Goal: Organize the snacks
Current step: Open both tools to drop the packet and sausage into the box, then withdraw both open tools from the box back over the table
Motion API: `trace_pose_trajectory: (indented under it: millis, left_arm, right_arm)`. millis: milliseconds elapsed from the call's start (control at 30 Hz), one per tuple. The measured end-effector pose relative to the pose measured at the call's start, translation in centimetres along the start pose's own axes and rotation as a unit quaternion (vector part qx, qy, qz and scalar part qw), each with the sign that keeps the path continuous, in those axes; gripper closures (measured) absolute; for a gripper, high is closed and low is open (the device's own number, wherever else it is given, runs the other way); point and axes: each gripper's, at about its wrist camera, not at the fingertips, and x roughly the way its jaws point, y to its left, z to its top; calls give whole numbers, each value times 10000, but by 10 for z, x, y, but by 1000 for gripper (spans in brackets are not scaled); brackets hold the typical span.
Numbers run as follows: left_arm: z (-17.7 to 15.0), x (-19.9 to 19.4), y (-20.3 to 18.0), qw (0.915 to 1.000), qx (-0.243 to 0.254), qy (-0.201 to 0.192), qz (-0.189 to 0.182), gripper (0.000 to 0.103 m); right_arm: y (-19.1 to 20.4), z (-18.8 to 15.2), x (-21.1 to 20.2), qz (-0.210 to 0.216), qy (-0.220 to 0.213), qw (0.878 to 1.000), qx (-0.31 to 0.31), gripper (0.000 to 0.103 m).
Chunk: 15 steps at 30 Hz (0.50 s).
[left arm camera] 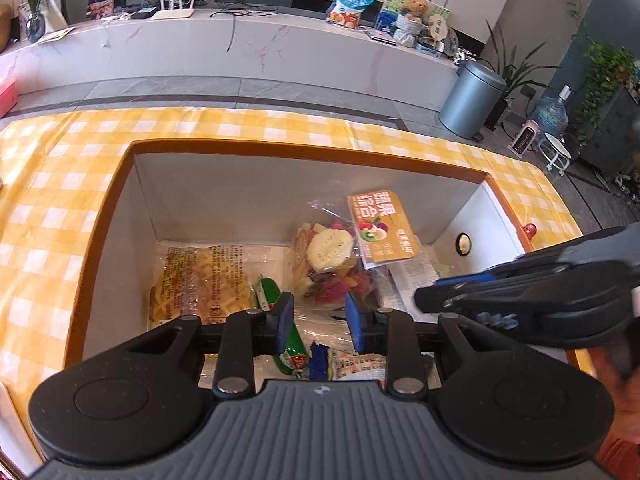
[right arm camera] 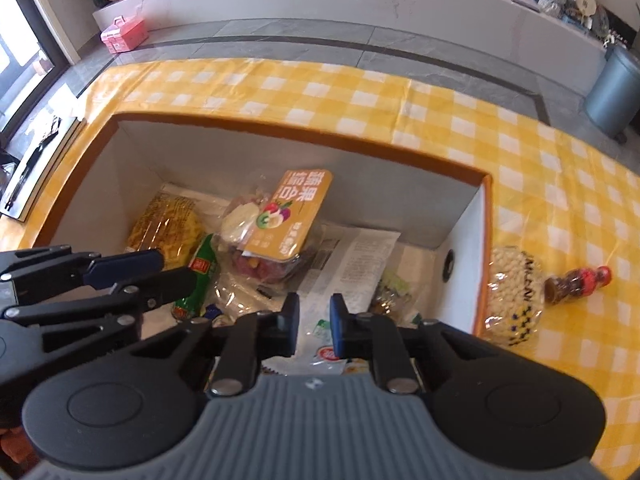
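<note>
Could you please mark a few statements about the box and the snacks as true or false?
1. The fruit bag lies inside the box. True.
2. The bottle stands upright in the box. False: it lies on its side on the cloth, outside the box.
3. The sausage has a green wrapper. True.
4. The cloth is blue and white. False: it is yellow and white checked.
5. The nut bag is outside the box, beside its wall. True.
</note>
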Motion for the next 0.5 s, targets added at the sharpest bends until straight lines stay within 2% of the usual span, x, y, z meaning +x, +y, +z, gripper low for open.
trace_pose_trajectory:
  millis: [100,233,300,400,500]
  left_arm:
    - [-2,-2,-3,9999,84,-44,-43,70]
    - [-3,-9,-7,9995,210,-230,-97,70]
    - [-5,-14,-10,9989,281,-347,-155,69]
    - [-8,-20,-20,9975,431,-521,-225,61]
    - [-13,-27,-32,9950,625,-734,-279,60]
  right_arm:
    - [4,-6,11,-44,97,9999,-49,94]
    - [11,-11,-1,-182,-101,9992,-348,93]
    - [12,-15,-19,-187,-326,9981,-491,93]
    - [8,-25,-53,-136,-803,9950,-582,93]
    - [-6,-39,-86,-68,-1265,9906,-518,93]
